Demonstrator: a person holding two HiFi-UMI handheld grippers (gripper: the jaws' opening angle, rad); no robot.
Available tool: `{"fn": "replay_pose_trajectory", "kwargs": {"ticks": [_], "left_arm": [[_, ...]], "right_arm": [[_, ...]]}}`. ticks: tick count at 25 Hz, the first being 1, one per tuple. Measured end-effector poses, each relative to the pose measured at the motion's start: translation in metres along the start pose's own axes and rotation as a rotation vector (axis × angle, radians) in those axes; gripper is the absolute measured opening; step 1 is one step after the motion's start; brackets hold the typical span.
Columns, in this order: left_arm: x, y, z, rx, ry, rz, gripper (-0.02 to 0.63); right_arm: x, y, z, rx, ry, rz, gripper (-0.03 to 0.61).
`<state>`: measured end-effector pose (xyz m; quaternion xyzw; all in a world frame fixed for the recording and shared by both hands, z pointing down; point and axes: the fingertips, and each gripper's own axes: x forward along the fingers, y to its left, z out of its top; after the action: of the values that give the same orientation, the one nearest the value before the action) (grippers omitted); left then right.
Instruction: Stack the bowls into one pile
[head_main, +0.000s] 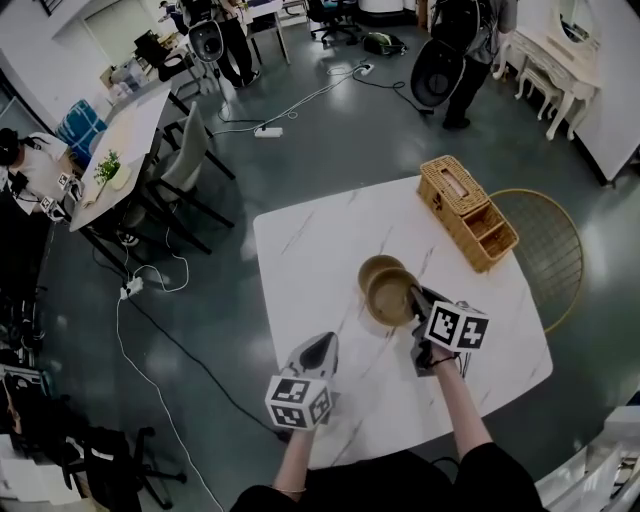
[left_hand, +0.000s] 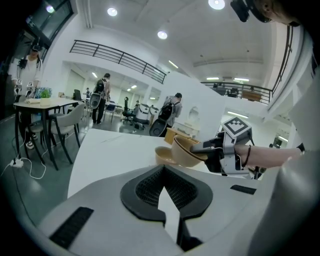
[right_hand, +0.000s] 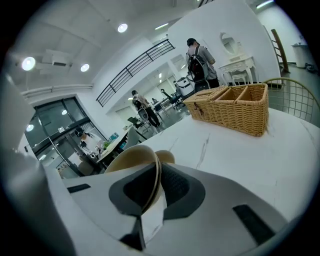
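Two tan bowls are on the white marble table. My right gripper is shut on the near rim of one bowl, whose thin edge runs between the pads in the right gripper view. In the left gripper view this bowl hangs tilted, a little above the table, partly over the second bowl. That second bowl rests on the table just beyond the held one. My left gripper hovers to the near left, well short of both bowls. Its pads meet at the tips with nothing between them.
A wicker basket with an open compartment stands at the table's far right corner. A gold wire chair sits beside that edge. Desks, chairs, floor cables and several people fill the room beyond the table.
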<state>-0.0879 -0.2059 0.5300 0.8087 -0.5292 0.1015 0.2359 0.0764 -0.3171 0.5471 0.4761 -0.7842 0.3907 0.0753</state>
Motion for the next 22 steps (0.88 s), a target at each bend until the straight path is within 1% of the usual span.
{"fn": "replay_pose_trajectory", "kwargs": {"ticks": [5,9,14,18,22], "left_arm": [[0.01,-0.001,-0.001,-0.018,0.01,-0.003,0.014],[0.017,0.002,-0.002,-0.029,0.018,0.0,0.014],[0.021,0.005,-0.008,-0.039,0.033,0.001,0.014],[0.023,0.007,-0.01,-0.027,0.046,0.006,0.014],[0.023,0.01,-0.013,-0.031,0.051,0.012,0.014]], "right_arm": [[0.017,-0.003,0.015,-0.001,-0.02,-0.019,0.035],[0.031,-0.007,0.021,-0.01,-0.015,-0.043,0.036],[0.049,-0.009,0.019,-0.037,0.001,-0.069,0.037],[0.057,-0.012,0.015,-0.06,0.019,-0.093,0.036],[0.062,-0.016,0.011,-0.079,0.026,-0.114,0.035]]}}
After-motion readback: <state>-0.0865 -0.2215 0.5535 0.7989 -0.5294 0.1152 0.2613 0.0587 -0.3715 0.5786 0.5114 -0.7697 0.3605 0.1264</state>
